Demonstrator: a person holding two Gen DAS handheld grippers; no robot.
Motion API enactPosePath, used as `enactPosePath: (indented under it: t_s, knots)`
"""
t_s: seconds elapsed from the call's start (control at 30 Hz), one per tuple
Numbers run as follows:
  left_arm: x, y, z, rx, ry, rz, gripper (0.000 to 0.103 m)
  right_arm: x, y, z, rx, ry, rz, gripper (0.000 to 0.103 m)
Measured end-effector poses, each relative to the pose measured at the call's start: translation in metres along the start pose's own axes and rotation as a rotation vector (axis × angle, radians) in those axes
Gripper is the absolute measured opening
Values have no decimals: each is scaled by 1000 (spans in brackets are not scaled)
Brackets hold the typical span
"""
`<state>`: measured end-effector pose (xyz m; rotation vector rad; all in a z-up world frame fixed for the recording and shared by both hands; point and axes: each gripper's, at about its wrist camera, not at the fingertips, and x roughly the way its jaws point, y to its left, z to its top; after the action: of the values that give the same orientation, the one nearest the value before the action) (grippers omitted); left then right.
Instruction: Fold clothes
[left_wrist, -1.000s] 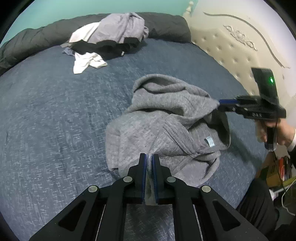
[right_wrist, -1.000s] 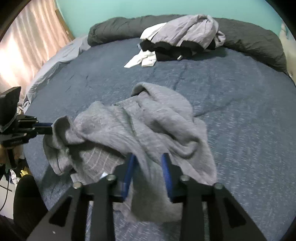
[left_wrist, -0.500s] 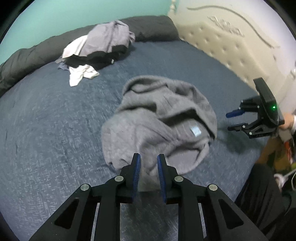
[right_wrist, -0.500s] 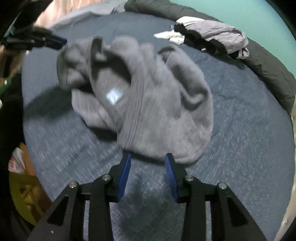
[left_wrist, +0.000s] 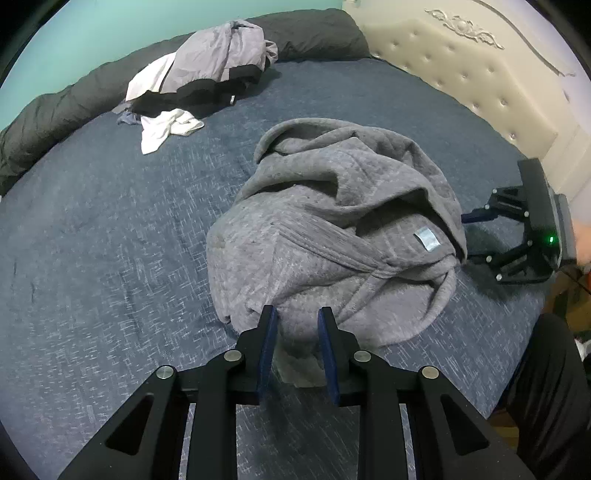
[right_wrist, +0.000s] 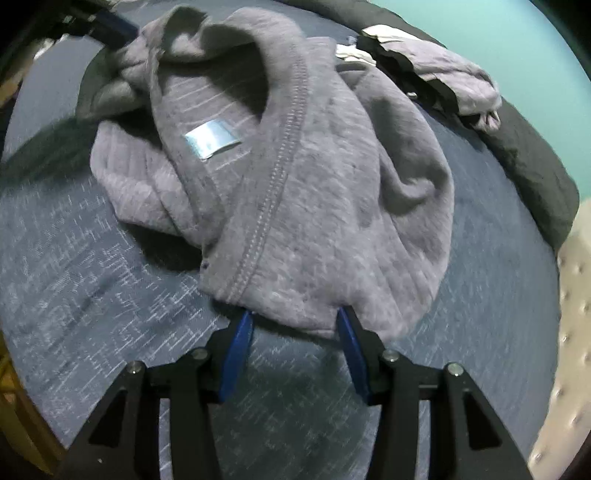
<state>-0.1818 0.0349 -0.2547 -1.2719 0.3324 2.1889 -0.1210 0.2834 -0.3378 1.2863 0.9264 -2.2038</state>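
Left gripper (left_wrist: 294, 320) is seen spread apart, a gray fabric edge lying loose between its blue pads, nothing clamped. Right gripper (right_wrist: 295, 325) is likewise released, fingers parted at the hem. Gray sweatshirt (left_wrist: 332, 229) is heaped on the blue bedspread (left_wrist: 110, 240), label up; other clothes (left_wrist: 207, 77) are piled well apart near the dark bolster (left_wrist: 55, 110).

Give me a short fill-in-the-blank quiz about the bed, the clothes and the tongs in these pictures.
1. The grey garment lies crumpled on a dark ____ bedspread.
2. Both the left tongs and the right tongs are ____, gripping nothing.
3. A small pale ____ shows on the garment's inner side.
4. The pile of other clothes rests against a dark grey ____.

Missing words: blue; open; label; bolster
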Motion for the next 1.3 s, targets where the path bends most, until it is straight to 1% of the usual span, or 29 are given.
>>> enactPosePath:
  t_s: [0.03, 0.07, 0.1, 0.13, 0.23, 0.37, 0.53, 0.63, 0.73, 0.77, 0.8, 0.83, 0.87, 0.9, 1.03, 1.1, 1.17, 1.27, 1.3]
  knots:
    - [1, 1, 0, 0, 0, 2, 11, -1, -2, 2, 9, -11, 5, 28]
    - [2, 3, 0, 1, -4, 2, 5, -3, -6, 5, 22, -25, 12, 22]
    - [2, 5, 0, 1, -8, 0, 3, -6, -9, 7, 36, -38, 19, 19]
    - [2, 6, 1, 2, -11, -2, 2, -9, -12, 10, 46, -53, 24, 14]
    - [2, 8, 2, 9, -22, -10, 1, -18, -23, 15, 64, -89, 32, 7]
    - [-2, 11, 2, 9, -36, -12, 0, -28, -42, 19, 108, -124, 48, 4]
    - [-9, 20, 7, -22, -58, -17, 0, -45, -73, 27, 243, -187, 80, 4]
    - [-17, 19, 11, -21, -76, -19, 0, -54, -94, 40, 306, -217, 86, 3]
    - [-25, 9, 11, -9, -83, -46, 1, -60, -112, 57, 346, -232, 83, 3]
    - [-26, 5, 10, -3, -80, -57, 3, -61, -115, 61, 354, -231, 80, 3]
    - [-25, -1, 9, 10, -70, -62, 12, -62, -119, 64, 359, -229, 75, 3]
    - [-24, -6, 7, 26, -63, -57, 19, -62, -123, 69, 365, -227, 72, 3]
    - [-22, -10, 7, 34, -58, -58, 32, -60, -127, 74, 372, -225, 72, 3]
    - [-21, -14, 6, 41, -54, -61, 41, -59, -130, 77, 381, -222, 72, 3]
    - [-16, -25, 12, 35, -50, -60, 45, -59, -134, 86, 410, -210, 85, 3]
    - [-15, -32, 15, 48, -52, -53, 51, -59, -137, 90, 418, -210, 93, 3]
    - [-14, -42, 18, 63, -59, -28, 52, -60, -138, 92, 431, -208, 101, 3]
    - [-11, -50, 20, 52, -80, -46, 52, -62, -139, 93, 445, -218, 125, 3]
    - [-7, -51, 20, 50, -75, -36, 52, -63, -140, 93, 444, -220, 129, 3]
